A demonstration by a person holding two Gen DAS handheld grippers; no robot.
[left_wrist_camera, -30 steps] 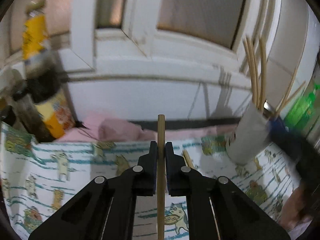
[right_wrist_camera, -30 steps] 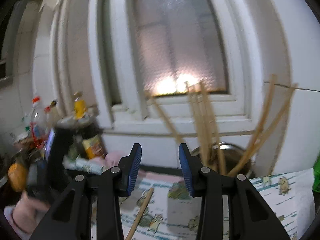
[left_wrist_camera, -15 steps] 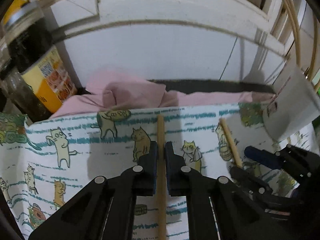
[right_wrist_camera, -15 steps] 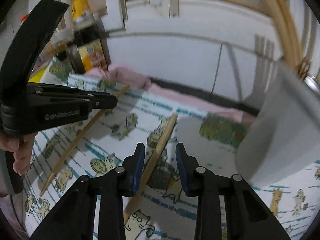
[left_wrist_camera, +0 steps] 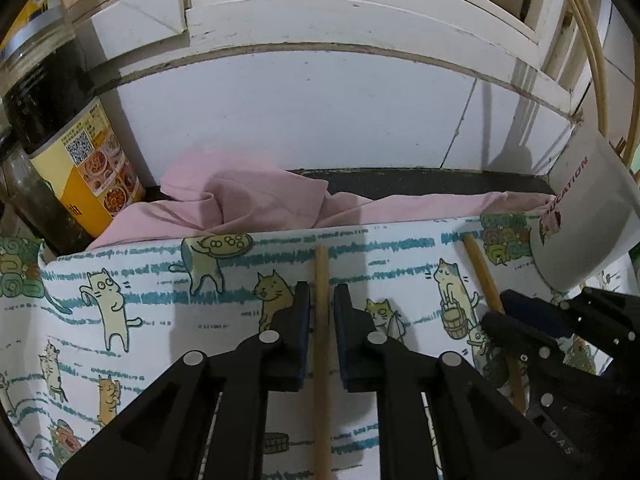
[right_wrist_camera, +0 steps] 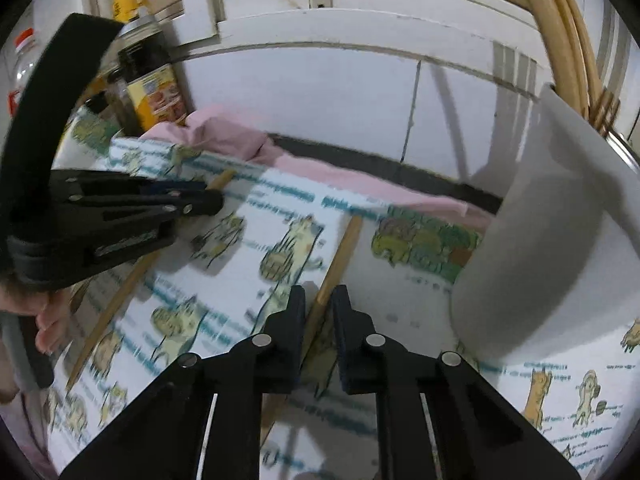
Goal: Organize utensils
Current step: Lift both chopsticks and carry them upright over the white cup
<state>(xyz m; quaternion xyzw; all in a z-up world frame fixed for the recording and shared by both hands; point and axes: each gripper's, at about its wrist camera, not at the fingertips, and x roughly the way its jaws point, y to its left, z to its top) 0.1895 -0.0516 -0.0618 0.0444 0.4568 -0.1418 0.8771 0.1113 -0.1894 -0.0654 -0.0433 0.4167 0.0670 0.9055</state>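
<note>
My left gripper (left_wrist_camera: 321, 300) is shut on a wooden chopstick (left_wrist_camera: 321, 344) that points forward over the cat-print cloth (left_wrist_camera: 140, 312). My right gripper (right_wrist_camera: 319, 300) has its jaws closed to a narrow gap around a second wooden chopstick (right_wrist_camera: 340, 256) lying on the cloth. That chopstick also shows in the left wrist view (left_wrist_camera: 482, 276), with the right gripper (left_wrist_camera: 520, 320) over it. The left gripper (right_wrist_camera: 208, 200) shows at the left of the right wrist view. A white cup (right_wrist_camera: 560, 248) holding several chopsticks (right_wrist_camera: 560, 32) stands at the right; it shows in the left wrist view too (left_wrist_camera: 588, 216).
A sauce bottle with a yellow label (left_wrist_camera: 68, 152) stands at the back left, with more bottles (right_wrist_camera: 24, 60) beside it. A pink cloth (left_wrist_camera: 248, 200) lies bunched behind the cat-print cloth. A white window frame and wall (left_wrist_camera: 320, 92) close off the back.
Both grippers have dropped from facing the window down to the cloth. The right gripper has moved over the second chopstick and narrowed its jaws around it. The left still holds its chopstick.
</note>
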